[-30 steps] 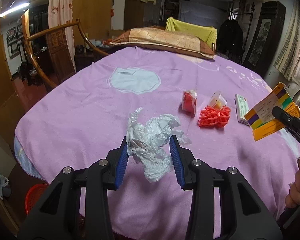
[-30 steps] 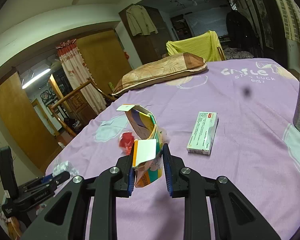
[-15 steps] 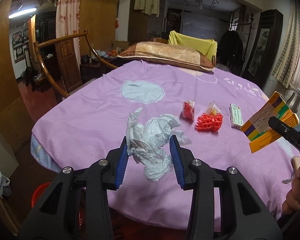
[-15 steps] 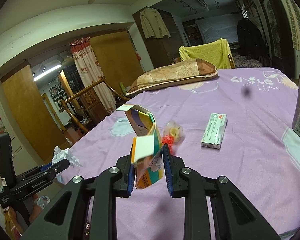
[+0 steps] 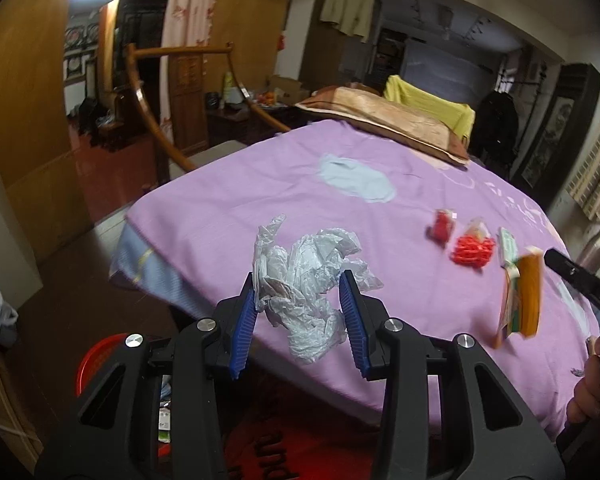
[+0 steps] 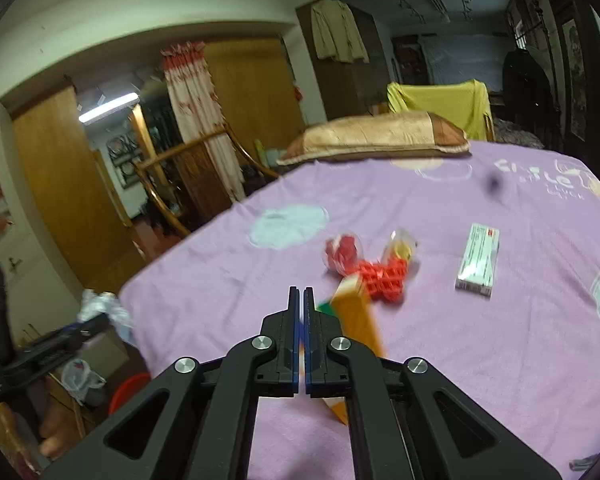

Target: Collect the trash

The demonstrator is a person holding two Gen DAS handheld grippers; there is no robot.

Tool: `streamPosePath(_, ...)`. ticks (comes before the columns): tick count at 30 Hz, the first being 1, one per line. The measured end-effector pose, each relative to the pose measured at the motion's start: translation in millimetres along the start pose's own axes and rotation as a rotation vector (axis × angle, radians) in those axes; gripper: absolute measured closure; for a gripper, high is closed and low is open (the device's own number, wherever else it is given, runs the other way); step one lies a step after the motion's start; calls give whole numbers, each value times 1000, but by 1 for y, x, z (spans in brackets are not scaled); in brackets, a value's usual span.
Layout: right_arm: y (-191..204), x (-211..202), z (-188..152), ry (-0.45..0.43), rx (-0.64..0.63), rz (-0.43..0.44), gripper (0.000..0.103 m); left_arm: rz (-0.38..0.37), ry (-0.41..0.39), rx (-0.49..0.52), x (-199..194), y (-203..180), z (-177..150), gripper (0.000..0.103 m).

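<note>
Tumbling orange carton (image 6: 358, 312) long axis near-upright; right claw (image 6: 302, 292) closed empty

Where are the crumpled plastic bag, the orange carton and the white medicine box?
crumpled plastic bag (image 5: 304, 280), left wrist view, crinkled middle.
orange carton (image 6: 358, 312), right wrist view, orange side.
white medicine box (image 6: 478, 258), right wrist view, top face.

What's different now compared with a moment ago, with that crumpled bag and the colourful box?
The right gripper has just snapped shut with nothing between its pads: the orange and green cardboard box has slipped out and hangs blurred beside it, apparently falling. Both grippers have drawn back toward the edge of the purple bedspread, above the red basket. The left gripper still clamps the crumpled white plastic bag.
</note>
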State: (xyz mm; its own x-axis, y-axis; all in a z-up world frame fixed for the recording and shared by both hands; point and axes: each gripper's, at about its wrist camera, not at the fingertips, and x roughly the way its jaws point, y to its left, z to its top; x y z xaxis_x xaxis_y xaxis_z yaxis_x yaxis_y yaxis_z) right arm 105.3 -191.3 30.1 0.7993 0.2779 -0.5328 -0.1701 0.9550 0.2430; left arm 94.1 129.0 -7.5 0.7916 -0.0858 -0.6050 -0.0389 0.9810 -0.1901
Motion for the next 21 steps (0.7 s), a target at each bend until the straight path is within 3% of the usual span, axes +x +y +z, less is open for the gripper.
streamPosePath(4,-8,25,-13,91,23,-1,96,9,8,-21,2,16,-4,62)
streamPosePath(5,-11,29,-15,101,33,-3,91,10,10,-24,2,18,-5,62)
streamPosePath(6,-14,31,-18,109,40,-9,69,11,12,-23,3,19,-5,62)
streamPosePath(7,-16,32,-19,108,39,-32,39,15,13,-22,4,20,-6,62)
streamPosePath(9,-21,31,-21,74,34,-110,25,20,15,-21,5,20,-6,62)
streamPosePath(12,-31,38,-20,88,11,-164,13,18,21,-23,7,20,-7,62)
streamPosePath(21,-35,86,-22,264,-57,-123,8,27,48,-12,21,15,-7,62)
